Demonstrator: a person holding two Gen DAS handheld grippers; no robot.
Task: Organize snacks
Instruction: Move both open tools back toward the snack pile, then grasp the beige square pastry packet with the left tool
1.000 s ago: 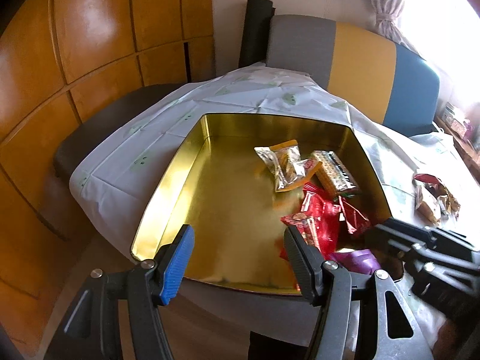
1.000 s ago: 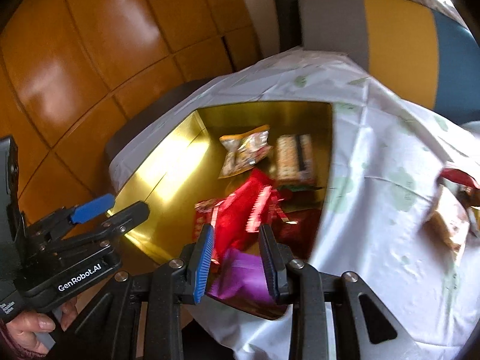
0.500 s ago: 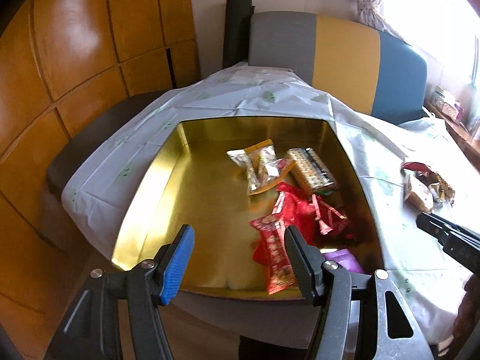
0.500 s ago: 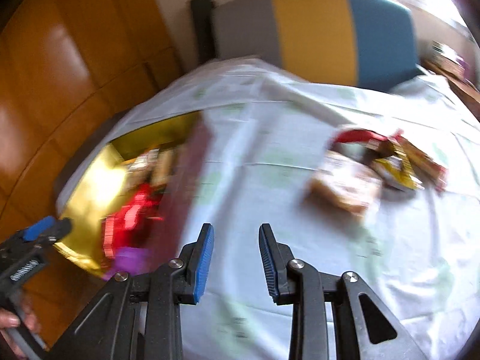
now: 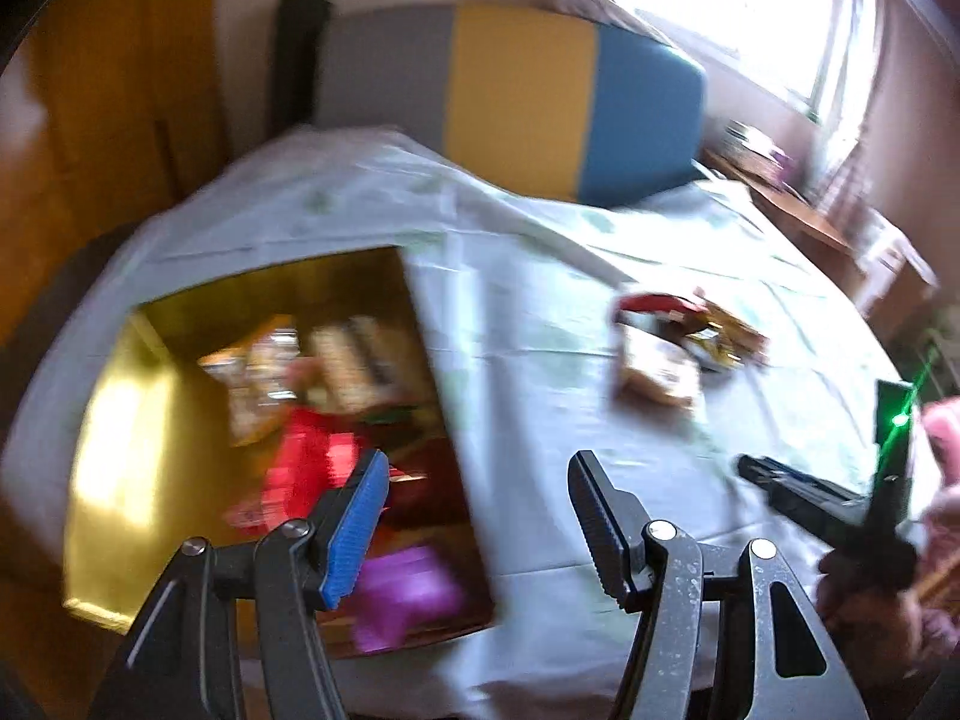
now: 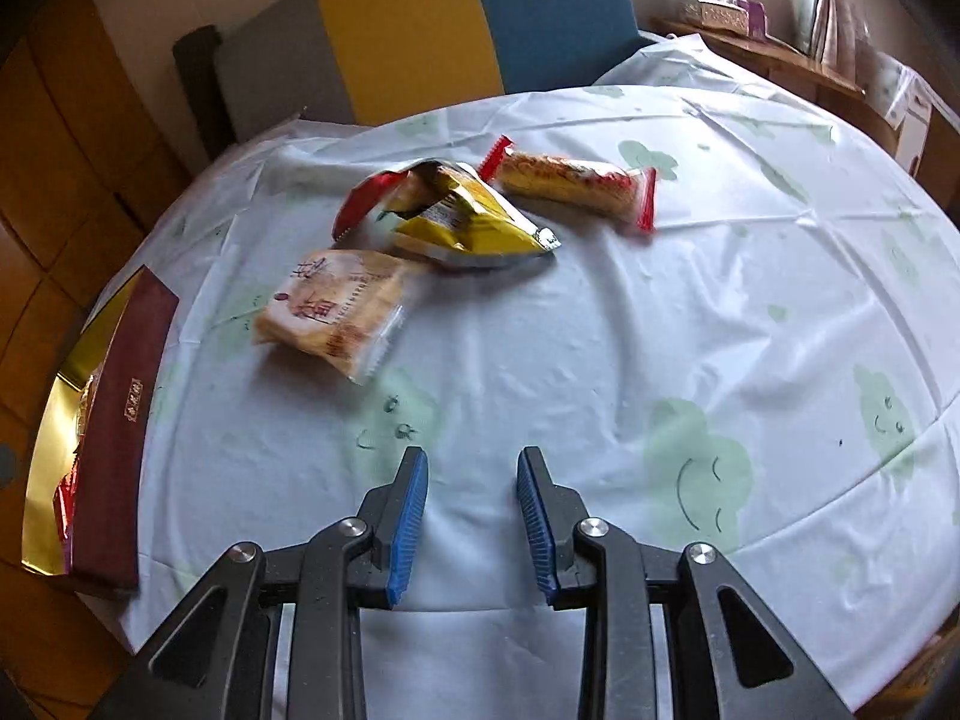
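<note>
I judge the job a good half done: several packets already lie in the gold tin (image 5: 114, 420) at the table's left edge, while a small cluster waits on the tablecloth (image 6: 600, 360) — a beige cracker pack (image 6: 336, 309), a yellow bag (image 6: 468, 228) and a long red-ended wafer pack (image 6: 570, 183). My right gripper (image 6: 471, 516) hangs empty, jaws slightly apart, near side of them; my left gripper (image 5: 474, 522) is empty too, moderately open. Nothing blocks the approach — only the tin's maroon wall (image 6: 114, 438) at left.

Three loose snacks (image 6: 444, 222) lie clustered on the far tabletop (image 6: 600, 360); left, the gold-lined box (image 6: 114, 438) holds red and purple packets.
</note>
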